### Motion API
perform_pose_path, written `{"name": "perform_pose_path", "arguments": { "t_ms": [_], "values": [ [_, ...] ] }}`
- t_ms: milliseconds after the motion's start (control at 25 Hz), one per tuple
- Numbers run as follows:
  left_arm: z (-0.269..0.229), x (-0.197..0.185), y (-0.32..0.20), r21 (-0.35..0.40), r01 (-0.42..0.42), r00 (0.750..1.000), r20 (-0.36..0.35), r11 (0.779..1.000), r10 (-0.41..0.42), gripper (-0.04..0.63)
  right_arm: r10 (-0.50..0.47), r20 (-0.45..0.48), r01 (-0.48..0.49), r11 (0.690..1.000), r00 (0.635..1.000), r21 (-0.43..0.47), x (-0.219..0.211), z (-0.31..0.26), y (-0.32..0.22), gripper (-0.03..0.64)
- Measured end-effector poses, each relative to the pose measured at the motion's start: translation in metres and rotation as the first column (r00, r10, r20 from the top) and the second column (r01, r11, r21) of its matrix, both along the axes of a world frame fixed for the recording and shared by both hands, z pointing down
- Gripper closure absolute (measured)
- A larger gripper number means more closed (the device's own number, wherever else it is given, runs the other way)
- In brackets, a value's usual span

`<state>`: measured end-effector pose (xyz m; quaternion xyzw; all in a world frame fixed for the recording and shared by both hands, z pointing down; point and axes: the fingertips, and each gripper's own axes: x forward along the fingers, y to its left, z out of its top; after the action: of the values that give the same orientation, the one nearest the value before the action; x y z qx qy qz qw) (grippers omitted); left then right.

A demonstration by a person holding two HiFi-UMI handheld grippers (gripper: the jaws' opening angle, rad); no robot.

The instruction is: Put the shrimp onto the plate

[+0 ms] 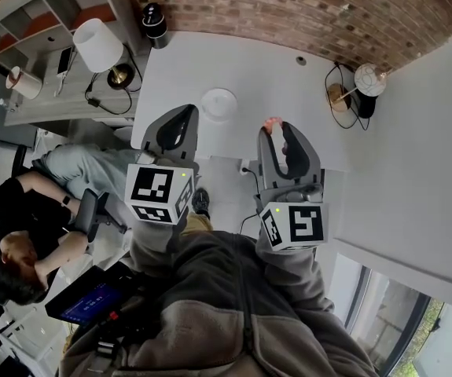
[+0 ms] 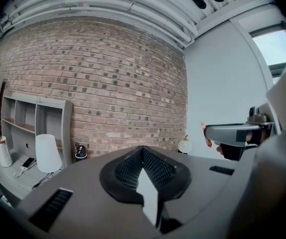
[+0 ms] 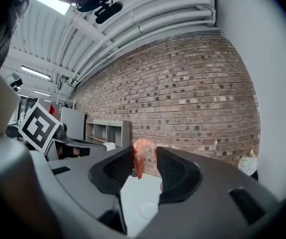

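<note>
Over the near edge of the white desk (image 1: 273, 77), toward its right half, gripped the shrimp (image 1: 273, 122) in the right gripper (image 1: 279, 129), clear of the desk top. Pinched the orange body from 2 sides, both dark ribbed pads pressed against it, with the curled upper part showing past the jaw tips and a thin end hanging below. In the right gripper view, saw that shrimp (image 3: 141, 156) upright between the jaws against the brick wall (image 3: 192, 98).

Held the left gripper (image 1: 180, 118) over the same near edge, toward the left half, just beside the plate (image 1: 218, 104) and not touching it. Had its 2 jaws pressed together at the tips with nothing between them. Caught the right gripper (image 2: 208, 132) off to the right in the left gripper view, level with the far wall, an orange sliver of shrimp (image 2: 204, 131) at its front.

Found the plate small, round and white, flat on the desk close to the near edge, left of the middle, between the 2 grippers and slightly farther in than their tips. Put the shrimp to the plate's right, near it but apart.

Noted a black gadget (image 1: 154, 22) by the far left corner, a globe lamp (image 1: 369, 79) with looped cable at the far right edge, a white-shaded lamp (image 1: 98, 45) on a grey shelf unit beyond the left edge, and a seated person (image 1: 21, 226) lower left.
</note>
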<state>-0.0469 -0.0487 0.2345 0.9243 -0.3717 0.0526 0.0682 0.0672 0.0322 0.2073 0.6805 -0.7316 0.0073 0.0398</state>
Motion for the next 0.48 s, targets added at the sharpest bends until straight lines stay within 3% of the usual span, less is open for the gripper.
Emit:
{"name": "perform_pose_path", "arguments": {
  "t_ms": [480],
  "values": [
    [0.015, 0.002, -0.044, -0.064, -0.035, 0.999, -0.009, 0.997, 0.034, 0.591, -0.006, -0.007, 0.005, 0.999, 1.0, -0.04, -0.009, 0.01, -0.045, 0.471]
  ]
}}
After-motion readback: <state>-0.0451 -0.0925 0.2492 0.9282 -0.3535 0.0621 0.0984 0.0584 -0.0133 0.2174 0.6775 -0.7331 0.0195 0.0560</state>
